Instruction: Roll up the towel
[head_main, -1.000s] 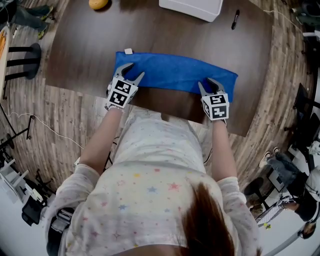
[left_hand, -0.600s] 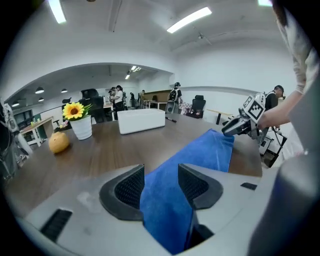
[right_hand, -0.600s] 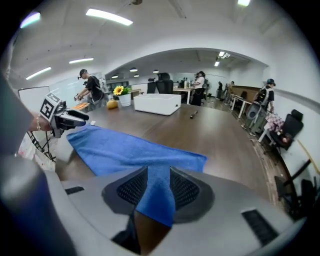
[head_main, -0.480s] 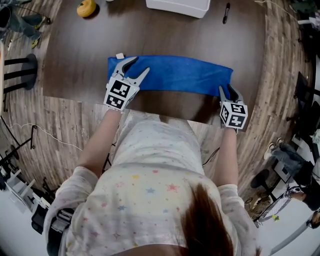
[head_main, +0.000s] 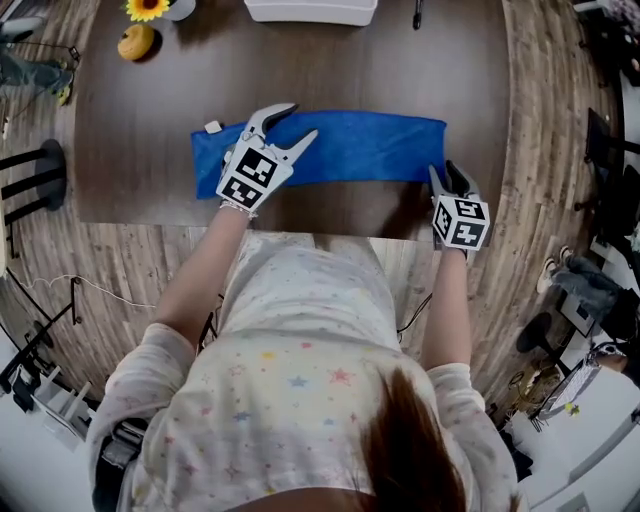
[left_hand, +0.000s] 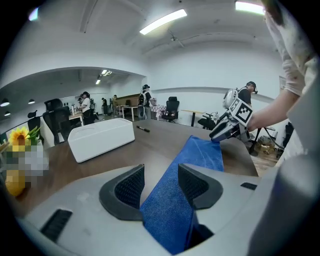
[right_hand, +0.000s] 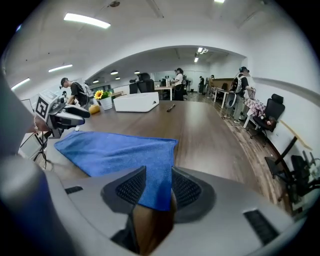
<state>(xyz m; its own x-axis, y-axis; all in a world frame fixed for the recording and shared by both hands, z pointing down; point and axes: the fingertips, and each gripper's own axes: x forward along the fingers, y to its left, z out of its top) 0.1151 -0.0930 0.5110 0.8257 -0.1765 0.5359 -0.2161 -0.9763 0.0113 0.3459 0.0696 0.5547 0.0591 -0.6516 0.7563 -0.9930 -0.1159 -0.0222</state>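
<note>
The blue towel lies folded into a long strip on the brown bench, running alongside the near edge and set closer to that edge than to the far one. A small white tag sticks out at its far left corner.

The left hand-held gripper hangs over the left part of the strip with its jaws spread wide. In the left gripper view the towel runs along the gap between the two dark pads, and neither pad presses on it.

The right hand-held gripper is at the towel's near right corner, close to the bench's near edge. In the right gripper view that corner of the towel sits between the jaws, which are closed onto the cloth, with the bare bench showing below it.

Along the far edge stand a white box and a dark pen to its right. A yellow round thing and a sunflower are at the far left corner.
</note>
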